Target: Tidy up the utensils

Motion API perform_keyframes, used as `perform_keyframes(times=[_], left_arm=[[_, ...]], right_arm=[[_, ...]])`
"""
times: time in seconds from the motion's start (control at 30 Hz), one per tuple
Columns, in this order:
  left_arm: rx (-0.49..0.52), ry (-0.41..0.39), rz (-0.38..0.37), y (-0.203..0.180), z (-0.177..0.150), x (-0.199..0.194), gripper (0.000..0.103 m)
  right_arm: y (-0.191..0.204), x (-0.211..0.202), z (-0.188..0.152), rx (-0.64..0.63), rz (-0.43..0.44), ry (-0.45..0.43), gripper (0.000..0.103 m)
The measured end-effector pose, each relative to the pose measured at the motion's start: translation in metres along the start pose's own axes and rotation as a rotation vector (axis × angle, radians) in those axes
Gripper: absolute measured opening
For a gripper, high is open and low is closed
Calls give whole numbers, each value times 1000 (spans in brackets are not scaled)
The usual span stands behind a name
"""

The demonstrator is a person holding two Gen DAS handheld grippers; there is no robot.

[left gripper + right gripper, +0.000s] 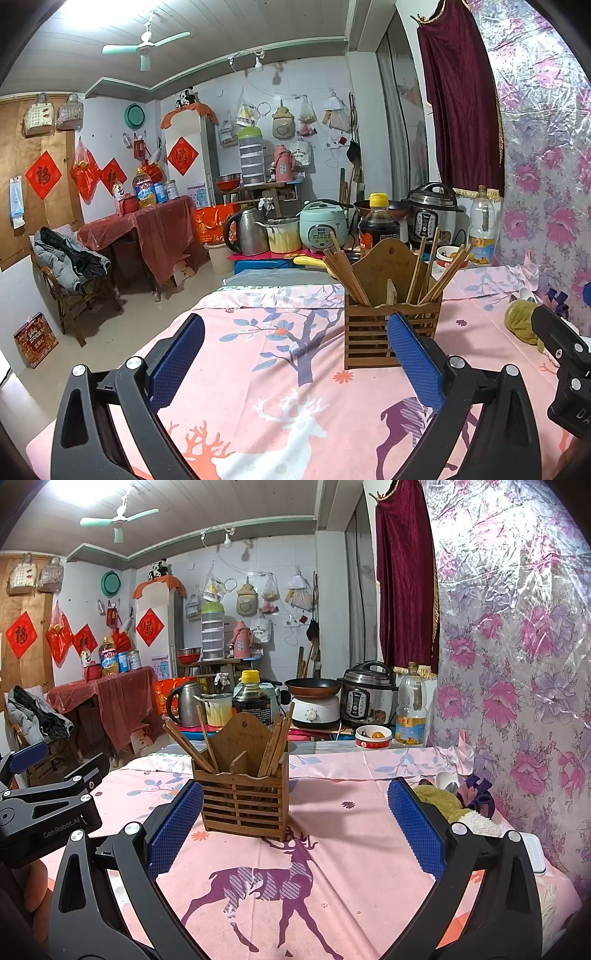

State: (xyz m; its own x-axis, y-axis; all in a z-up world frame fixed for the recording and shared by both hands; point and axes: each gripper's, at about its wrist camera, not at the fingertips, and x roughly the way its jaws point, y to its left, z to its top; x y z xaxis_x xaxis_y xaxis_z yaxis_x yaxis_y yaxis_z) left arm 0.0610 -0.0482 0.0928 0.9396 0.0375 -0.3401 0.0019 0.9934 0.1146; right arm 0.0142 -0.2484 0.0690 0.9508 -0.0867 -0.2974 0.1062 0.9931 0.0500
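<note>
A slatted wooden utensil holder (pixel 391 325) (pixel 243 797) stands upright on the pink deer-print tablecloth (pixel 280 387) (pixel 351 849). Several wooden chopsticks (pixel 345 271) (pixel 192 747) lean in its two compartments. My left gripper (pixel 295 354) is open and empty, just short of the holder, which sits ahead to its right. My right gripper (pixel 295 823) is open and empty too, with the holder ahead near its left finger. A white spoon (pixel 445 780) (pixel 526 294) lies by a yellow-green cloth (pixel 441 801) (pixel 521 321) at the table's right.
The other gripper's black body shows at each view's side (pixel 565 354) (pixel 48 812). Behind the table stand a soy sauce bottle (pixel 252 698), a kettle (pixel 247 230), rice cookers (pixel 325 225) (pixel 367 696), a pan (pixel 313 686), an oil bottle (pixel 410 709) and a small bowl (pixel 373 736). A floral wall covering (pixel 517 664) borders the right.
</note>
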Motion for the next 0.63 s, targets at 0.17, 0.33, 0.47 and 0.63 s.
perform_keyframes(times=[0.17,0.33,0.47,0.63], left_arm=[[-1,2,3,1,-1,1,97],[-1,1,4,1,-1,1,97],[-3,1,6,2,-2,1,97],[7,-2,10,1,-3,1,97]], right_arm=[[0,0,0,0,0,0,97],[0,0,0,-1,-1,0,97],[0,0,0,0,-1,-1,97],[0,0,0,0,0,0,97]])
